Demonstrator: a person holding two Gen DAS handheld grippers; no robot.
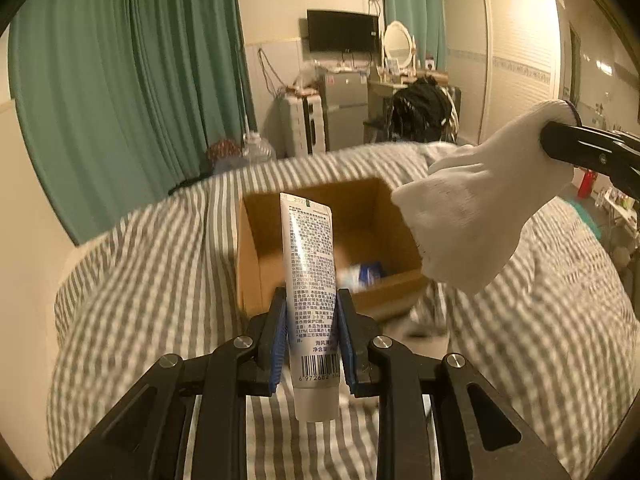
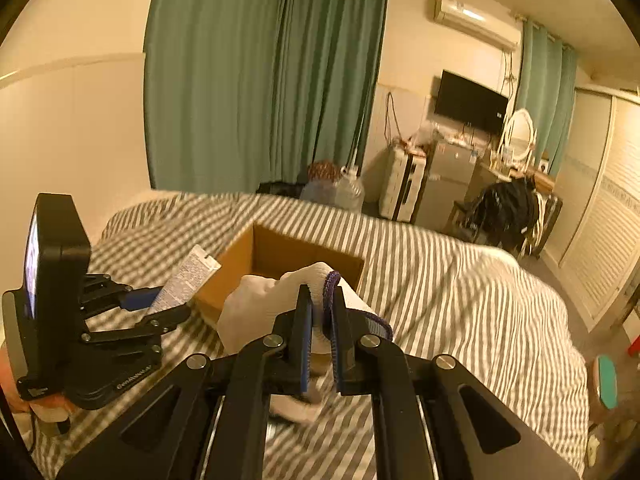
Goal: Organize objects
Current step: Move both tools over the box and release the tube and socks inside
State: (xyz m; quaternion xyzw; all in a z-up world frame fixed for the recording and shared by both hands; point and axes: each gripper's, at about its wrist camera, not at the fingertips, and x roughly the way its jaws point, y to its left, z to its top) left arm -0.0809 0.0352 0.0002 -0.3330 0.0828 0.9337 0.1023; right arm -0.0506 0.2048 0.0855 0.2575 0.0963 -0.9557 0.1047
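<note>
A bed covered in a grey-and-white striped quilt (image 1: pixel 160 264) fills the lower half of both views, and on it sits an open brown cardboard box (image 1: pixel 320 248) with its flaps up; inside, near the front wall, lies a blurred blue-and-white packet (image 1: pixel 366 274). The left gripper (image 1: pixel 312 332) is just in front of the box — its blue-padded jaws are clenched on a white plastic tube printed with black text and a barcode (image 1: pixel 310 280), which stands upright in the left wrist view with its flat crimped end topmost and overlapping the box opening. In the right wrist view the same tube points at a slant toward the box's near left corner. The right gripper (image 2: pixel 322 332) holds a white knitted cotton glove with a purple-edged cuff (image 2: pixel 272 304): its jaws are clamped on the cuff, and the glove's fingers hang down over the right side of the box, just above its front rim.
</note>
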